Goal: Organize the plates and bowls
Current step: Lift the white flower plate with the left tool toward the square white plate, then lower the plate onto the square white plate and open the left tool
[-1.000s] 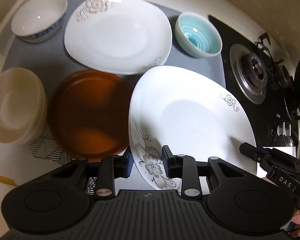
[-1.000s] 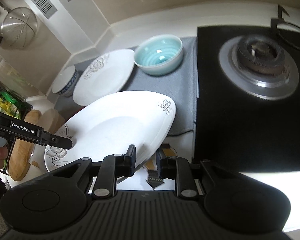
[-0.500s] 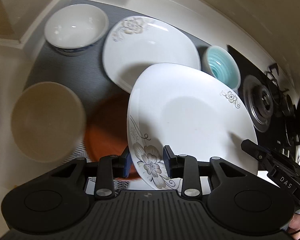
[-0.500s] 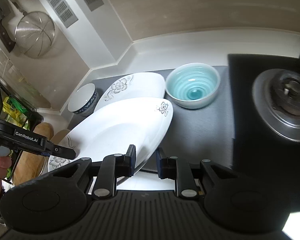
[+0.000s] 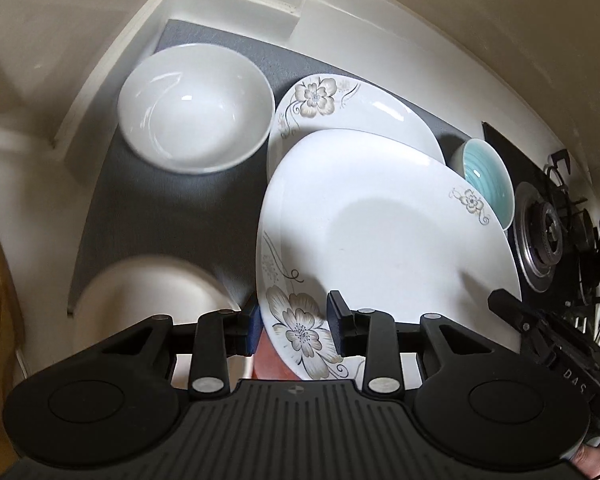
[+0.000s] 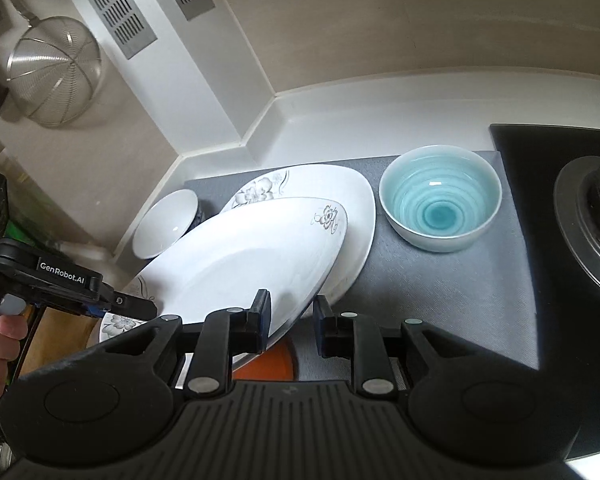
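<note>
Both grippers, left gripper (image 5: 294,326) and right gripper (image 6: 289,320), narrowly clamped on white floral square plate (image 5: 380,240), now carry it over matching plate (image 5: 340,108); I lower level, align corners.

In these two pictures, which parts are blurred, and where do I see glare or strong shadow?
Left wrist view: the cream bowl at lower left is smeared by motion blur, the white round bowl shows small glare spots, and straight edges bend from the fisheye lens. Right wrist view: sharp overall, with a highlight inside the turquoise ribbed bowl and deep shadow over the black stove top.
</note>
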`<state>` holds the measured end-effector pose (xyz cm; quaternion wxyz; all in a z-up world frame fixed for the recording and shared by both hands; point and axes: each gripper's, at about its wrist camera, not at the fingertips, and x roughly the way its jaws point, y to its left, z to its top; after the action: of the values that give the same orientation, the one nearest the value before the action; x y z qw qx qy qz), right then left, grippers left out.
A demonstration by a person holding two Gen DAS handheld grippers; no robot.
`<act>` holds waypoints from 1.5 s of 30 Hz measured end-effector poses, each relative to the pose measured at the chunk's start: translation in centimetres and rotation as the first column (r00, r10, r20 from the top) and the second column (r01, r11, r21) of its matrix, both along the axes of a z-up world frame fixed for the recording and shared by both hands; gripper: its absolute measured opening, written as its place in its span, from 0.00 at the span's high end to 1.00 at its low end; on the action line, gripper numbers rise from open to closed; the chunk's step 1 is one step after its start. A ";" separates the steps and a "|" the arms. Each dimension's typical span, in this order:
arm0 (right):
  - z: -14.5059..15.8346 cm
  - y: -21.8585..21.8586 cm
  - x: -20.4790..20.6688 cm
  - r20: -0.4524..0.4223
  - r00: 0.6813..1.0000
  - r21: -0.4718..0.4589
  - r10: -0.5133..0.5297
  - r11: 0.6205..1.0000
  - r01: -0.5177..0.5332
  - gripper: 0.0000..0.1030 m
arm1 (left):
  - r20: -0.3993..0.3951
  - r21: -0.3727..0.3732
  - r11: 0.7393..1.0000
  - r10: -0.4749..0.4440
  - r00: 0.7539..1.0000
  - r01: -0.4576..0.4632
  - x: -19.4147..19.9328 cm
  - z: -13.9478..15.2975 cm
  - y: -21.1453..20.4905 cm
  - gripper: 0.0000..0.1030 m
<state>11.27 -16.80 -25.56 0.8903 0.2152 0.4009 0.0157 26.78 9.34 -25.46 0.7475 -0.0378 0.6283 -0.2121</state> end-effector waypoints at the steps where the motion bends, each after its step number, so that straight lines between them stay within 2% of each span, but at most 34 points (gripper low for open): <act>1: -0.2 0.0 0.4 -0.004 1.000 0.005 -0.011 1.000 0.011 0.77 | -0.006 -0.001 1.000 -0.005 1.000 0.005 0.3 -0.2 0.0 0.65; 3: -0.7 -0.2 0.9 -0.014 0.999 0.022 -0.036 0.999 0.037 0.77 | -0.006 -0.003 1.000 -0.010 1.000 0.010 1.0 -0.5 -0.3 0.65; 6: -1.0 -0.3 1.8 -0.009 1.000 -0.011 -0.007 1.000 0.007 0.77 | -0.013 -0.009 1.000 0.007 1.000 -0.007 1.7 -1.3 -0.6 0.65; 9: -1.6 -1.0 2.7 -0.010 1.000 0.001 0.006 1.000 -0.006 0.77 | -0.030 0.003 0.999 0.035 0.999 -0.035 2.3 -1.7 -1.0 0.65; 13: -3.1 -1.8 4.2 -0.029 1.000 0.022 0.009 1.000 -0.008 0.77 | 0.042 0.050 0.999 -0.003 0.999 0.001 2.4 -1.7 -2.4 0.65; 19: -4.3 -2.5 5.7 -0.038 0.999 0.015 -0.001 1.000 0.001 0.77 | 0.065 0.072 0.997 -0.002 0.998 -0.003 2.7 -1.8 -3.2 0.65; 25: -5.0 -1.5 6.6 -0.031 0.999 -0.095 0.009 0.995 -0.012 0.77 | 0.104 0.093 0.995 -0.030 0.994 0.021 2.8 -1.6 -4.0 0.64; 29: -5.2 -0.7 6.7 -0.017 1.000 -0.162 0.010 0.987 -0.012 0.78 | 0.088 0.085 0.996 -0.019 0.996 0.011 3.4 -2.5 -3.8 0.65; 33: -5.3 0.3 6.9 -0.016 1.000 -0.261 -0.006 0.965 0.002 0.77 | 0.086 0.106 0.994 -0.025 0.996 0.016 3.2 -3.8 -4.2 0.66; 37: -5.8 0.8 7.2 -0.026 0.998 -0.354 -0.049 0.935 0.037 0.78 | 0.121 0.143 0.989 -0.065 0.991 0.047 2.3 -3.9 -5.5 0.67; 42: -6.2 1.1 7.6 -0.031 0.997 -0.382 -0.074 0.922 0.057 0.79 | 0.142 0.161 0.986 -0.075 0.987 0.052 2.3 -3.9 -5.9 0.67; 45: -6.1 0.8 7.6 -0.041 0.995 -0.333 -0.087 0.941 0.068 0.73 | 0.152 0.166 0.985 -0.080 0.985 0.054 1.8 -3.6 -5.7 0.69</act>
<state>18.86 -16.04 -31.70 0.9024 0.0787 0.4133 -0.0929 28.62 3.66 -29.03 0.7879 0.0610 0.5833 -0.1878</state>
